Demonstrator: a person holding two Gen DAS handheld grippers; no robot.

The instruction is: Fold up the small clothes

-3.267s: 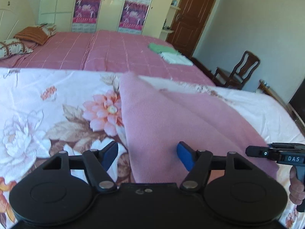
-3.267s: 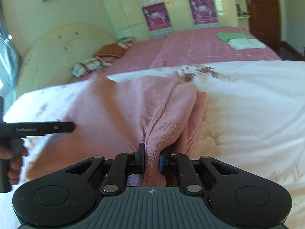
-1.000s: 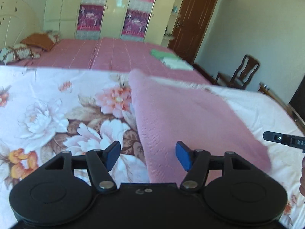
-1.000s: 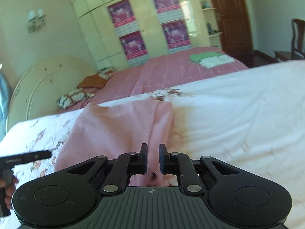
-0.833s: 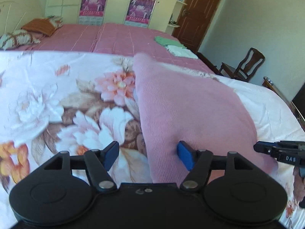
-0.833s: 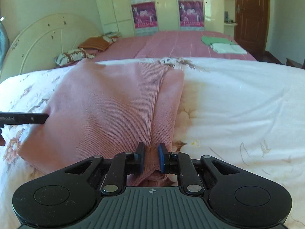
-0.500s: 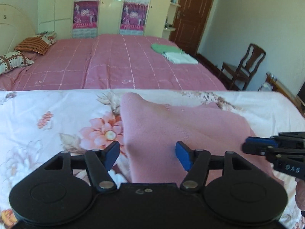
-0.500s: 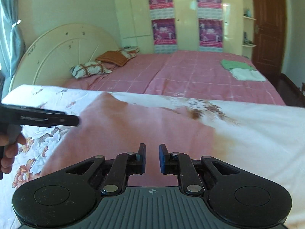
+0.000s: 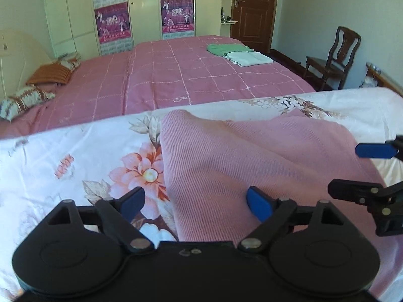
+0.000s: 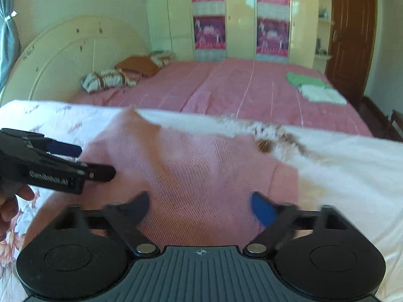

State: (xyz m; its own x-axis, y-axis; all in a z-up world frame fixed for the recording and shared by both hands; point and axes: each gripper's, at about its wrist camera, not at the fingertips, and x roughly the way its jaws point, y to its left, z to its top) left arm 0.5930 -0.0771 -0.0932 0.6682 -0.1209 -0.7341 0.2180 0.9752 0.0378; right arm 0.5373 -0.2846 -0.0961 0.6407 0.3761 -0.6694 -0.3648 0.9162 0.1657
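Observation:
A pink knit garment (image 9: 252,161) lies folded on the floral bedsheet (image 9: 75,166); it also shows in the right wrist view (image 10: 201,176). My left gripper (image 9: 195,202) is open and empty, hovering over the garment's near left edge. My right gripper (image 10: 201,207) is open and empty over the garment's near edge. The right gripper also shows at the right of the left wrist view (image 9: 362,168), and the left gripper at the left of the right wrist view (image 10: 83,161).
Behind the sheet is a pink checked bed (image 9: 189,75) with a green and white folded pile (image 9: 239,54) and pillows (image 9: 37,85). A wooden chair (image 9: 335,55) stands at the right by a brown door (image 9: 254,7). Wardrobes (image 10: 239,15) line the back wall.
My right gripper has let go of the pink garment and opened wide. Both grippers have lifted and pulled back a little; the garment now lies flat on the sheet.

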